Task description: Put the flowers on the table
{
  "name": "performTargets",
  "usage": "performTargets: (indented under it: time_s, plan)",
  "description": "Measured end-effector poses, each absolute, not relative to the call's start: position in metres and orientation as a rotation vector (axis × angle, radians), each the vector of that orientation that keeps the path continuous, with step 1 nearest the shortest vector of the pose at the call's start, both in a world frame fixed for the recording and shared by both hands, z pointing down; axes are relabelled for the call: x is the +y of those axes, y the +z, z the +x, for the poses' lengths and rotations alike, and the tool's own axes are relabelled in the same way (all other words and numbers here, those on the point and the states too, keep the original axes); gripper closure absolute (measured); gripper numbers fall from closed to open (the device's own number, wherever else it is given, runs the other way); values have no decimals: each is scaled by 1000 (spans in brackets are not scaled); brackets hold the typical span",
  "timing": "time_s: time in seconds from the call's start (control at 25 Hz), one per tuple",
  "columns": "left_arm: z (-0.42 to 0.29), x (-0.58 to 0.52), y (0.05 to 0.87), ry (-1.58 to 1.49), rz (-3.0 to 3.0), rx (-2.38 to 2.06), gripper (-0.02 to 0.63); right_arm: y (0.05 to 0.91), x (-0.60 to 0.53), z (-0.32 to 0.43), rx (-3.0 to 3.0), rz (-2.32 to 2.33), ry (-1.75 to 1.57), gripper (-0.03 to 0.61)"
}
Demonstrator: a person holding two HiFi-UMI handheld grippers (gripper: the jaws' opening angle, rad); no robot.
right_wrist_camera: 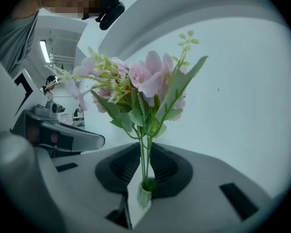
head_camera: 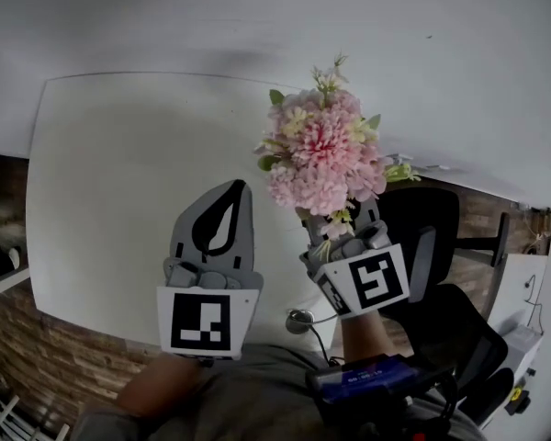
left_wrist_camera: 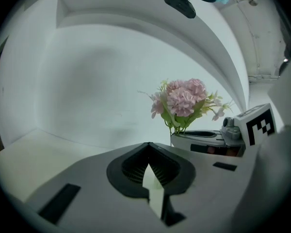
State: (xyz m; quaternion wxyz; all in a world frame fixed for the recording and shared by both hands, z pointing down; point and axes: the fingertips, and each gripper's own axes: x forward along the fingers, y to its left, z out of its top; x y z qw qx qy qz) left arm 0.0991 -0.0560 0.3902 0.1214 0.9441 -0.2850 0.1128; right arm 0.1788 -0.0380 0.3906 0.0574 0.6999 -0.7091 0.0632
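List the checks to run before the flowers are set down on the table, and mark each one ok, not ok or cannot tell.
1. flowers gripped: ok; the stems stand between the right gripper's jaws.
2. flowers upright: ok.
3. left gripper out of the way: ok; it is shut, empty and apart from the flowers.
4. table has bare room: ok; white top shows ahead of both grippers.
5. Stem base touching the table: cannot tell.
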Motion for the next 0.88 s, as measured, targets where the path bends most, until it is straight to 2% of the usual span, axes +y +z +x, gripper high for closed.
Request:
performTargets:
  time_s: [0.12,0.4,0.88]
  plan:
    - [94,-58,390,340,2759,-828,606,398,-38,173,-2120,2090,214,476]
    - [76,-65,399,364,2799,-805,606,412,-39,162,-2051,2126,212,436]
    - [71,-41,383,355,2850,-780,606,409,-14,164,-1987,2201,241,422]
